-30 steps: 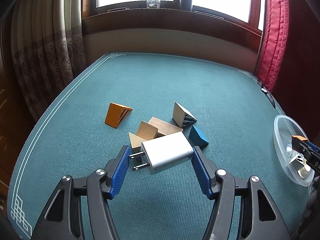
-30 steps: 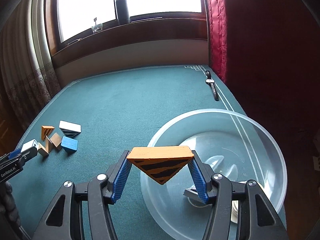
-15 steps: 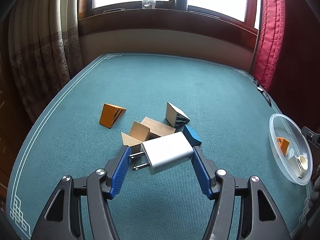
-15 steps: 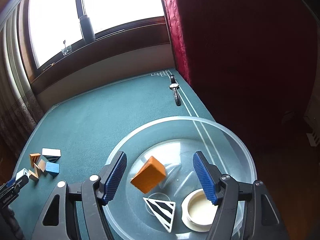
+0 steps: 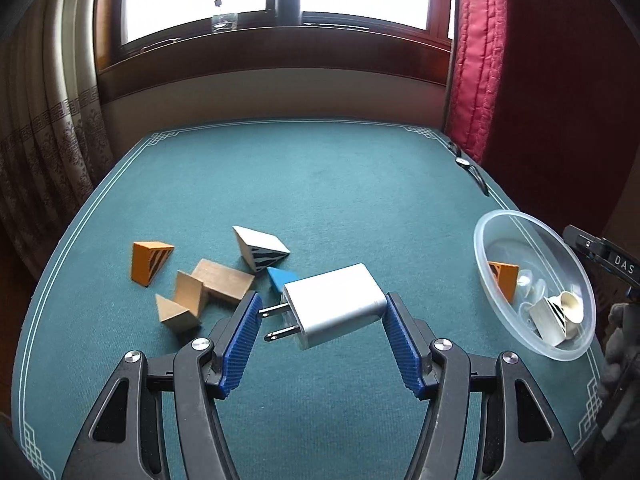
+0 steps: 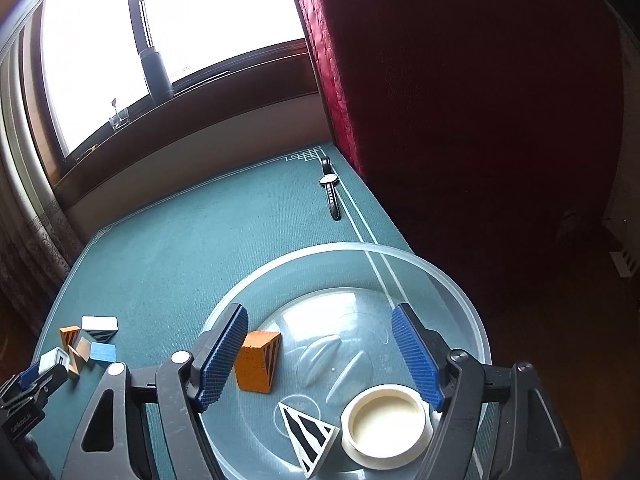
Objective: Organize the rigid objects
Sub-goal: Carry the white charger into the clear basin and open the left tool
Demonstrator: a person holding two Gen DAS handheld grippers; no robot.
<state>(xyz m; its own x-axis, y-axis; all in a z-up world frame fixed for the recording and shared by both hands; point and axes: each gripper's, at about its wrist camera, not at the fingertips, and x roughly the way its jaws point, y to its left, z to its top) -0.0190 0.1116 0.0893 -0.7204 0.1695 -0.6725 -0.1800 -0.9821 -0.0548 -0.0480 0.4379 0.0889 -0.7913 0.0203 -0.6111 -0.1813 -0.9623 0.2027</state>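
Above the clear plastic bowl (image 6: pixel 460 280), the right gripper (image 6: pixel 320 354) gapes empty; at nine o'clock, the left gripper (image 5: pixel 322 338) apparently clamps a white wall charger (image 5: pixel 334 310).

"DAS" on the right claw (image 5: pixel 600 256); the left claw's (image 6: pixel 24 416) label seems "GenRobot.AI".

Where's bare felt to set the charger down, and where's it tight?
Bare felt: the wide stretch between the block cluster and the clear bowl, and the far half toward the window, up to the wristwatch. Tight: around the blocks, and inside the bowl. The left gripper holds the charger.
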